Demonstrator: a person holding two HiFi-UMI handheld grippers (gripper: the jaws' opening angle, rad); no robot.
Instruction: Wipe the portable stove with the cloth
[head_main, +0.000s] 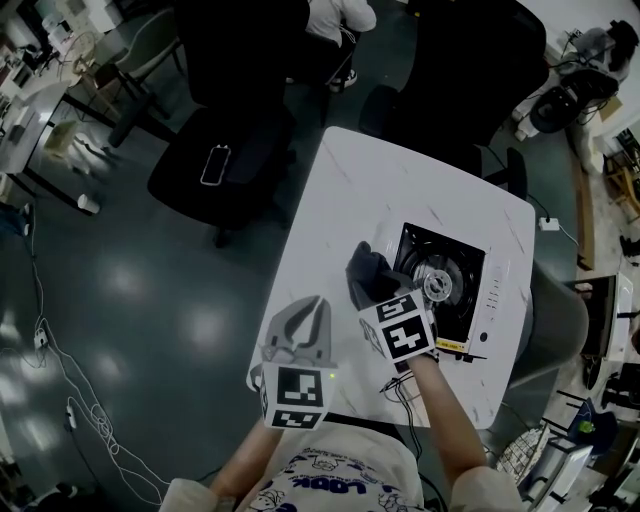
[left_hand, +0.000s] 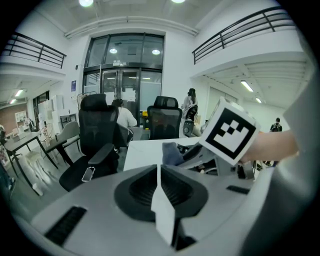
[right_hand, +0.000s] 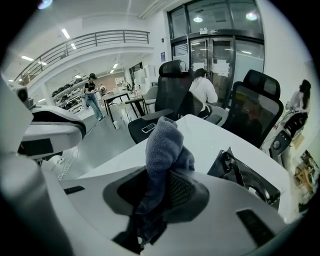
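The right tongs (head_main: 378, 296) are clenched on the dark cloth (head_main: 366, 270), which bunches up out of their jaws. On the white worktop (head_main: 400, 185), the portable stove (head_main: 455, 290) sits toward the 3 o'clock side, black top plate and round burner showing, with a pale control strip along its 3 o'clock edge. The cloth is at the stove's 9 o'clock edge, just beside the burner; whether it presses on the plate I cannot tell. The left tongs (left_hand: 159, 172) are pressed shut with nothing between them. They hang at 7 o'clock from the cloth, over the worktop's 6 o'clock end. Off the worktop at 10 o'clock stands a black office chair (head_main: 225, 150) with a phone (head_main: 215, 165) lying on its seat.
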